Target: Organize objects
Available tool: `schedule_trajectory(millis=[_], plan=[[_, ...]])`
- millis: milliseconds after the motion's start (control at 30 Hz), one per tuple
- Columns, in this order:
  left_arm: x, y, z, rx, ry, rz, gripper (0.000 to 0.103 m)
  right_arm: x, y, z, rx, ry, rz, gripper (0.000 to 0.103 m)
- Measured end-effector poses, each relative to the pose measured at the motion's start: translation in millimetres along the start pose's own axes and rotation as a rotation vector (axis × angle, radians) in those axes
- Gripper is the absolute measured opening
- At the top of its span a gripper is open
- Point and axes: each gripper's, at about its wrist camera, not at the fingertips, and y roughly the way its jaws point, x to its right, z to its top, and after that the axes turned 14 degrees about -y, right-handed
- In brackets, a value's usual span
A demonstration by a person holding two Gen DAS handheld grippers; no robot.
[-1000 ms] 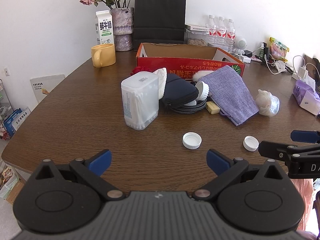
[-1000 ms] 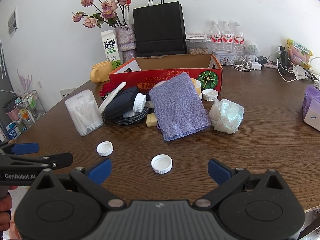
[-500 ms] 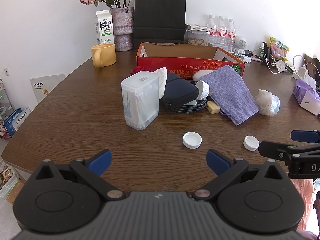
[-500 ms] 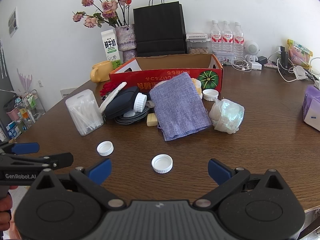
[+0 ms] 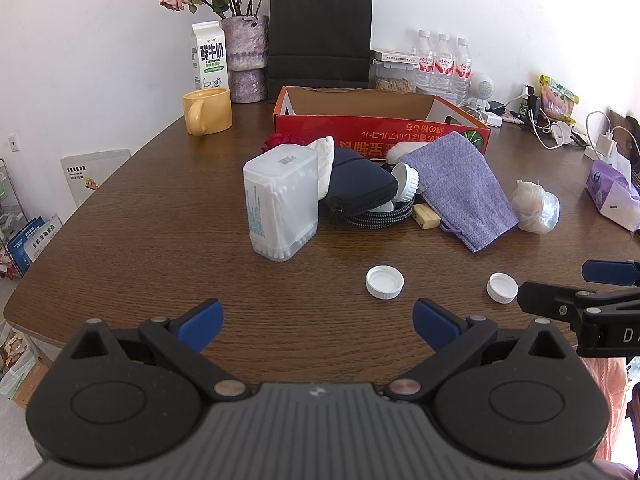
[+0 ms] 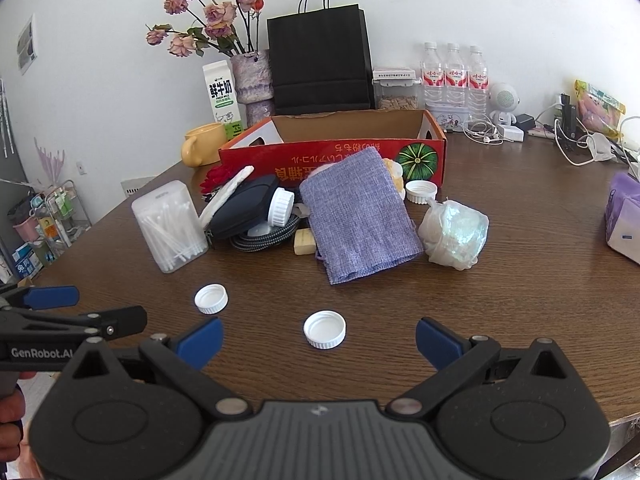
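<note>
A red cardboard box (image 5: 380, 130) (image 6: 332, 156) stands open at the middle of the brown table. In front of it lie a clear cotton-swab box (image 5: 280, 204) (image 6: 170, 226), a dark zip pouch (image 5: 360, 188) (image 6: 244, 212), a purple cloth bag (image 5: 460, 188) (image 6: 356, 220) and a crumpled plastic wrap (image 5: 536, 208) (image 6: 454, 234). Two white caps (image 5: 385, 282) (image 6: 324, 329) rest nearer me. My left gripper (image 5: 318, 326) is open and holds nothing, short of the caps. My right gripper (image 6: 320, 338) is open too, with one cap between its blue pads without touching them.
At the back stand a yellow mug (image 5: 208, 111), a milk carton (image 5: 210, 60), a flower vase (image 5: 244, 64), a black paper bag (image 5: 320, 36) and water bottles (image 5: 444, 64). Chargers and cables (image 6: 568, 144) and a purple tissue pack (image 6: 624, 216) lie at the right.
</note>
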Motion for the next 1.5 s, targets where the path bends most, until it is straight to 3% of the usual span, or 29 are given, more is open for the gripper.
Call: schedule_trajectory(millis=[1100, 1300, 1500], plan=[[6, 8, -2, -0.023, 0.025, -0.028, 0.103, -3, 3, 0, -0.009, -0.024, 0.009, 0.103], [12, 30, 1, -0.042, 0.028, -0.034, 0.103, 2, 22, -1, -0.02, -0.043, 0.005, 0.096], [23, 54, 4, -0.063, 0.055, -0.034, 0.1, 8, 42, -6, -0.037, -0.053, 0.022, 0.082]])
